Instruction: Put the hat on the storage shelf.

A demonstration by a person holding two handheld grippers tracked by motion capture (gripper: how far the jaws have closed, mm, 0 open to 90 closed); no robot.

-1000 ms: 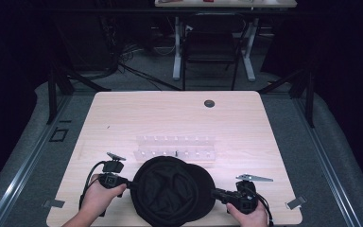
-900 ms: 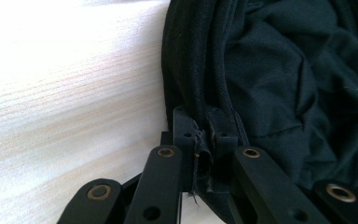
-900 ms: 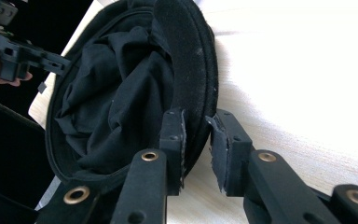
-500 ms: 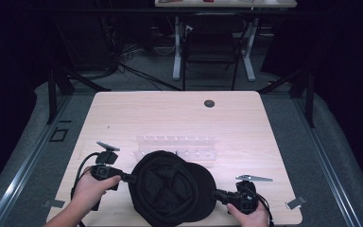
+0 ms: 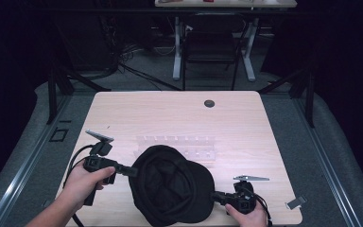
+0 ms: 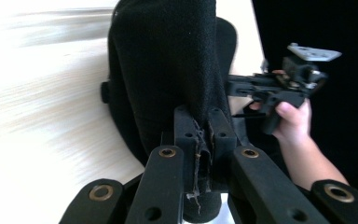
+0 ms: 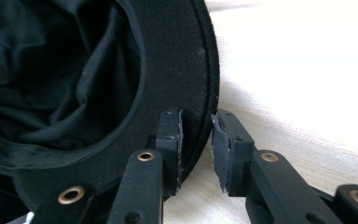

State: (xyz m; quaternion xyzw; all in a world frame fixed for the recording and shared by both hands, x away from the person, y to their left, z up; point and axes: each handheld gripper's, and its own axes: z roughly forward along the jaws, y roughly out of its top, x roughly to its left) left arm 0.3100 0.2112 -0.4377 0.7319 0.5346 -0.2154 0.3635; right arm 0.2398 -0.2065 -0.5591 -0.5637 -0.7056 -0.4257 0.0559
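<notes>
While it lies upside down at the near edge of the tabletop (image 5: 170,113), the black cap (image 5: 172,191) runs left-right, brim toward the right. Left hand-held gripper (image 6: 204,133) is clamped on its back edge; right hand-held gripper (image 7: 196,140) straddles the brim, jaws slightly parted.

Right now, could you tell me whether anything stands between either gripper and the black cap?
Nothing visible does. The left gripper is shut on the black cap at its edge, fabric pinched between the jaws. The right gripper has the cap's brim between its jaws, one pad on it, the other apart with a gap.
</notes>
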